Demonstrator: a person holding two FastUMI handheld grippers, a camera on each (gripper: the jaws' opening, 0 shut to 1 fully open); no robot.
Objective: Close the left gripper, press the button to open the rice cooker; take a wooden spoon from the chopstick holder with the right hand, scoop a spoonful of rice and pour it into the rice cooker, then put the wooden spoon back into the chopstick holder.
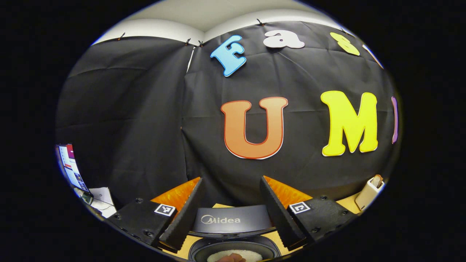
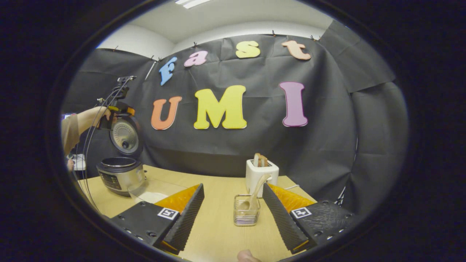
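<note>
Both grippers' fingers are released: the open rice cooker [image 1: 233,233] with rice inside lies between the left gripper [image 1: 233,214] fingers, the wooden spoon [image 2: 255,194] stands in the chopstick holder [image 2: 247,211] between the right gripper [image 2: 233,214] fingers on the desk [image 2: 218,225]

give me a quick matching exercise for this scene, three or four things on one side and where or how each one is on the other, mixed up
Things:
1. rice cooker
2. wooden spoon
3. right gripper
4. toaster

States:
A. open, holding nothing
B. standing in the chopstick holder
C. lid up, at the table's left end
D. white, just behind the holder

Pairs: 1-C, 2-B, 3-A, 4-D
</note>
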